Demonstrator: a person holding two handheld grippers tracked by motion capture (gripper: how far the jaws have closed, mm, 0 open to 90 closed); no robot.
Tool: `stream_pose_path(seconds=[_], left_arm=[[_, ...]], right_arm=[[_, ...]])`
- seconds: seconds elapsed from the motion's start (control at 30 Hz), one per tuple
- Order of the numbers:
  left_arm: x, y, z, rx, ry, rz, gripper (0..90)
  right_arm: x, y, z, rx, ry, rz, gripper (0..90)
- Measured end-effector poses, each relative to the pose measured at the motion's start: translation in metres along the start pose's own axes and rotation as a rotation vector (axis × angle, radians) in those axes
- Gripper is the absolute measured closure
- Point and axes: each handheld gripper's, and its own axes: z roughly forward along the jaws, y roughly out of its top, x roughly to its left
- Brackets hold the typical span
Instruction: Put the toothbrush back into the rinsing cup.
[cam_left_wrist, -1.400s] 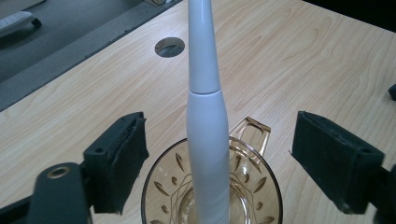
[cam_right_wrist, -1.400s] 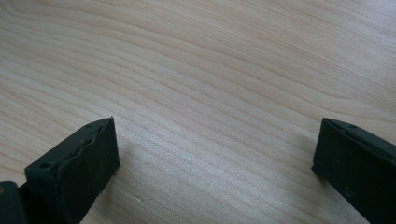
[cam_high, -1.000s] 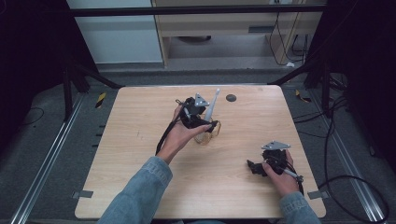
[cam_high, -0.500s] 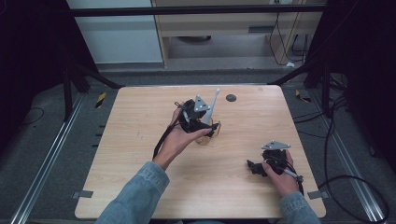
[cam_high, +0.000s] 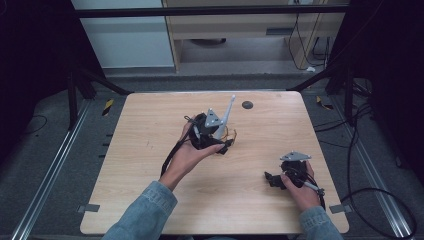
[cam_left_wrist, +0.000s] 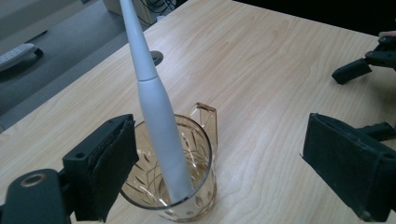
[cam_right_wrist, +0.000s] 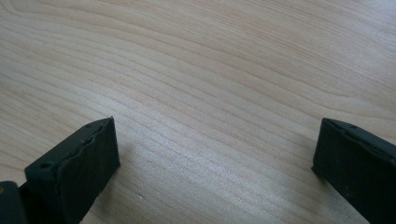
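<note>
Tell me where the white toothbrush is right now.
The white toothbrush stands tilted inside the amber glass cup, near the table's middle in the high view, between the open jaws of the left tool.

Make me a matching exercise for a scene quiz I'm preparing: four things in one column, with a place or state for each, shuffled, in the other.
Things:
1. white toothbrush
2. amber glass cup
3. right gripper
4. round dark disc

Places or states:
A. open, over bare wood near the table's right edge
B. between the open left gripper's jaws
C. leaning inside the cup
D. lying flat by the table's far edge

Pairs: 1-C, 2-B, 3-A, 4-D
</note>
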Motion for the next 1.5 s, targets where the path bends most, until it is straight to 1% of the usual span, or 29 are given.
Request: stream_pose_path(seconds=[0.23, 0.33, 0.43, 0.53, 0.57, 0.63, 0.67, 0.73, 0.83, 0.87, 1.0, 1.1, 1.13, 1.17, 1.3, 1.47, 1.5], left_arm=[[-0.006, -0.006, -0.008, -0.003, -0.017, -0.003, 9.2], [-0.009, -0.011, -0.014, -0.006, -0.026, -0.004, 9.0], [-0.01, -0.017, -0.017, -0.006, -0.026, -0.009, 9.0], [-0.011, -0.023, -0.02, 0.003, -0.025, -0.015, 9.0], [-0.011, -0.023, -0.02, 0.003, -0.025, -0.015, 9.0], [-0.011, -0.03, -0.023, 0.009, -0.019, -0.023, 8.9], [-0.011, -0.03, -0.023, 0.009, -0.019, -0.023, 8.8], [-0.01, -0.036, -0.027, 0.016, -0.017, -0.03, 8.6], [-0.008, -0.04, -0.028, 0.019, -0.013, -0.037, 8.4], [-0.006, -0.043, -0.029, 0.02, -0.013, -0.045, 8.4], [-0.004, -0.05, -0.027, 0.032, -0.007, -0.06, 8.3], [-0.002, -0.056, -0.026, 0.044, -0.013, -0.072, 8.3], [-0.002, -0.056, -0.026, 0.044, -0.013, -0.072, 8.3], [-0.001, -0.061, -0.025, 0.053, -0.018, -0.083, 8.2], [0.002, -0.074, -0.023, 0.076, -0.018, -0.099, 8.0], [0.009, -0.091, -0.022, 0.105, -0.006, -0.134, 7.9], [0.009, -0.091, -0.022, 0.105, -0.006, -0.134, 8.0]], right_arm=[[0.0, 0.0, 0.0, 0.001, 0.0, 0.0, 0.4], [0.0, 0.0, 0.0, 0.0, 0.001, 0.002, 0.4], [0.0, 0.0, 0.0, 0.0, 0.001, 0.002, 0.4], [0.0, 0.0, 0.0, 0.0, 0.001, 0.002, 0.4], [0.0, 0.0, 0.0, 0.0, 0.001, 0.002, 0.4], [0.0, 0.0, 0.0, 0.001, 0.001, 0.0, 0.4], [0.0, 0.0, 0.0, 0.001, 0.001, 0.001, 0.3], [0.0, 0.0, 0.0, 0.0, 0.001, 0.001, 0.3], [0.0, 0.0, 0.0, 0.0, 0.001, 0.001, 0.3], [0.0, 0.0, 0.0, 0.0, 0.001, 0.002, 0.3], [0.0, 0.0, 0.0, 0.0, 0.001, 0.0, 0.3], [0.0, 0.0, 0.0, 0.001, 0.0, 0.0, 0.3], [0.0, 0.0, 0.0, 0.001, 0.0, 0.0, 0.3], [0.0, 0.0, 0.0, 0.0, 0.0, 0.001, 0.4], [0.0, 0.0, 0.0, 0.0, 0.0, 0.001, 0.4], [0.0, 0.0, 0.0, 0.0, 0.0, 0.001, 0.3], [0.0, 0.0, 0.0, 0.0, 0.0, 0.001, 0.3]])
